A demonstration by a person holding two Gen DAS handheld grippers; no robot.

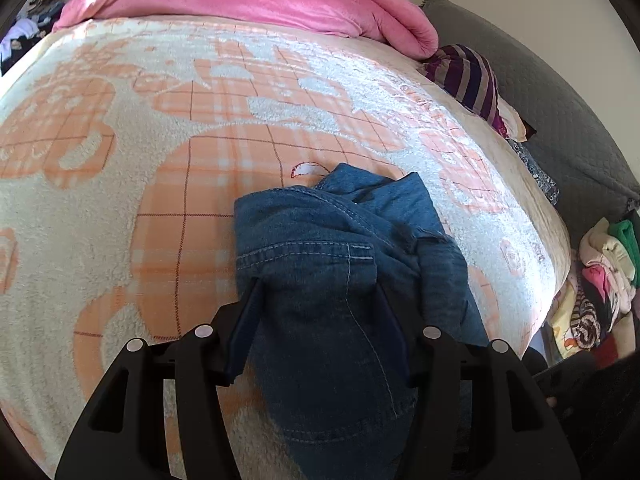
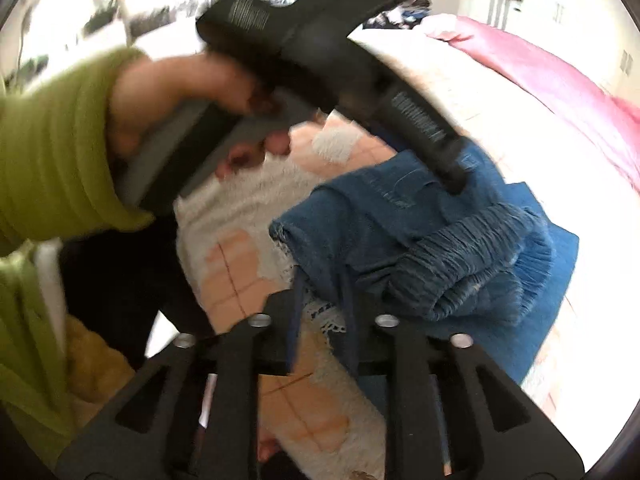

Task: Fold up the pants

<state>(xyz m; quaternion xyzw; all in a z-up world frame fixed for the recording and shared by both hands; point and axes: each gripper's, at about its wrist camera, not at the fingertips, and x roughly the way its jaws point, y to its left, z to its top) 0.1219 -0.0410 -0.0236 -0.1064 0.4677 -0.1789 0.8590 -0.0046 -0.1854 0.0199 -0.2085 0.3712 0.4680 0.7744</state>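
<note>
- My left claw [image 1: 316,280] is spread, its fingers straddling the bunched jeans [image 1: 344,264].
- My right claw [image 2: 322,280] is spread, empty, just short of the jeans' edge.
- Jeans lie on the blanket [image 1: 120,128] ahead.

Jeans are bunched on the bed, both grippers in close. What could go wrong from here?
1. The left gripper straddles a thick wad of the jeans; it may catch several layers, skewing the fold.
2. The right gripper sits over the fleecy blanket at the hem; it could pinch blanket too.
</note>
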